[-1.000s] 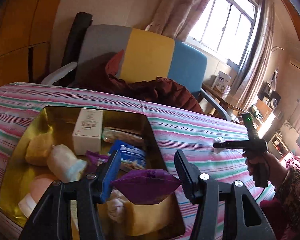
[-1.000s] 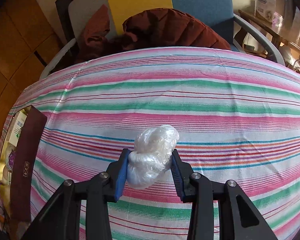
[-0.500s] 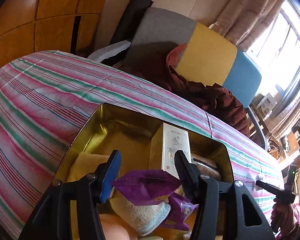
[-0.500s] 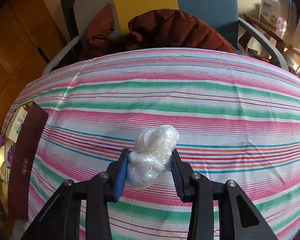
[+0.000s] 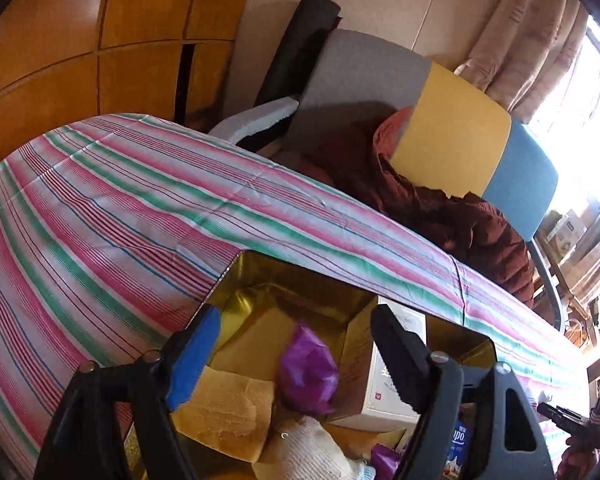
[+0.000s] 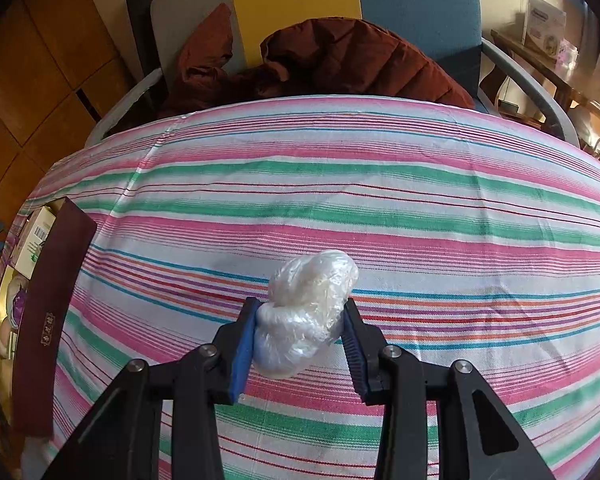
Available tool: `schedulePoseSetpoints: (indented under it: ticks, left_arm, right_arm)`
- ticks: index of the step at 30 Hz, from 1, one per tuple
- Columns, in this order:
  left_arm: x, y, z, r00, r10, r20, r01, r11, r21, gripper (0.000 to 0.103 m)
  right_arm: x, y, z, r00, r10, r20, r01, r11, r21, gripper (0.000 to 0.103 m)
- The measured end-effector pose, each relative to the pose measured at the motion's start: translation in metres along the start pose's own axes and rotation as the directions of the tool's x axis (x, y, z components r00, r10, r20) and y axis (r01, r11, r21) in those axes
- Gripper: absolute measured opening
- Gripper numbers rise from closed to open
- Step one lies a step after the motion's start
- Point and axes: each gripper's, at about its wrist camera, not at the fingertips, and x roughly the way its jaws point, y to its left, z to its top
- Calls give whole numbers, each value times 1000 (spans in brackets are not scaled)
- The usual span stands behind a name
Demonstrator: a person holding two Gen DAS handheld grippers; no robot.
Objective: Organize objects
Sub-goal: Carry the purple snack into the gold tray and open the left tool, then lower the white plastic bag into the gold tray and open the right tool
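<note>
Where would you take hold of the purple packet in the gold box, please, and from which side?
Grip the purple packet at its upper, narrower end, coming from above with the open left tongs. It stands crumpled and tilted in the gold box, with the white carton close on one side and the yellow sponge on the other, so a side approach looks blocked.

the gold box (image 5: 260,268) runs off the bottom edge, its near half unseen. the blue pack (image 5: 456,450) hides behind the left gripper's finger (image 5: 404,360). the maroon lid (image 6: 44,320) masks the contents.
</note>
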Motion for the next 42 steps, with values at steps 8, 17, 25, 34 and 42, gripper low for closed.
schedulePoseSetpoints:
  ticks: [8, 17, 25, 34, 42]
  left_arm:
    - [-22, 5, -14, 999, -48, 13, 48, 999, -1, 79]
    - [-53, -8, -58, 998, -67, -2, 67, 989, 130, 79]
    - [-79, -22, -83, 996, -87, -3, 84, 957, 279, 79]
    - [-99, -30, -93, 999, -25, 25, 15, 938, 347, 79]
    - [-127, -30, -99, 987, 67, 149, -125, 896, 427, 79]
  right_arm:
    - [-3, 3, 1, 1000, 4, 19, -4, 1000, -13, 41]
    - [-20, 21, 4, 993, 52, 103, -45, 996, -77, 41]
    - [-53, 103, 8, 976, 197, 98, -165, 950, -266, 42]
    - [-58, 240, -26, 938, 346, -20, -305, 796, -522, 42]
    - [-32, 289, -41, 943, 317, -97, -311, 742, -593, 42]
